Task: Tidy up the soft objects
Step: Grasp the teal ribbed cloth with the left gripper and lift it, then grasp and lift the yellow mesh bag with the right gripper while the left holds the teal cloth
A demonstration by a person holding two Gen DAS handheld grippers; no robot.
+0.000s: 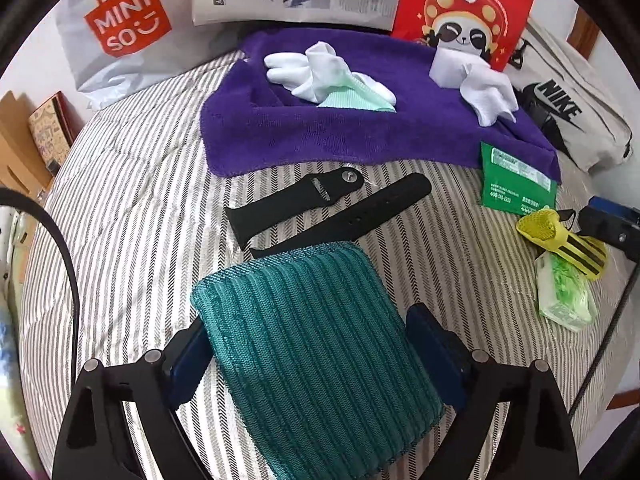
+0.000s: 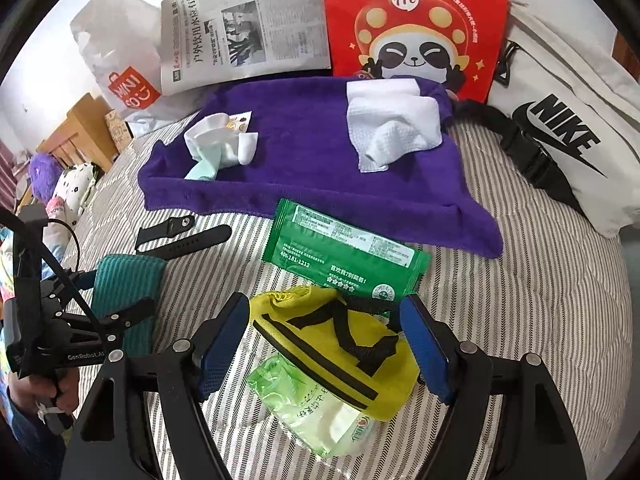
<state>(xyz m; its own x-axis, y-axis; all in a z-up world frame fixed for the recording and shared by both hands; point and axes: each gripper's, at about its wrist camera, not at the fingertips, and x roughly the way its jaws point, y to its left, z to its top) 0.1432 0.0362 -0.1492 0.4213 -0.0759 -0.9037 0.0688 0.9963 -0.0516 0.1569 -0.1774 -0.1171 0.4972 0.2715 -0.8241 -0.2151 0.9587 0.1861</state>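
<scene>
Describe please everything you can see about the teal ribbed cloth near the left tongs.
The teal ribbed cloth looks like a soft knitted or corduroy-like fabric with lengthwise ridges, folded into a thick rectangular pad. It lies flat on the striped bedcover, between the blue fingers of the left tongs, which stand on either side of it; whether they press it is unclear. Its far edge touches or overlaps the end of one black watch strap. In the right wrist view it shows at the left.

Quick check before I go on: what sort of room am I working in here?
Most likely a bedroom: the items lie on a striped quilt that looks like bedding, a wooden bed frame shows at its edge, and a purple towel is spread over it.
</scene>
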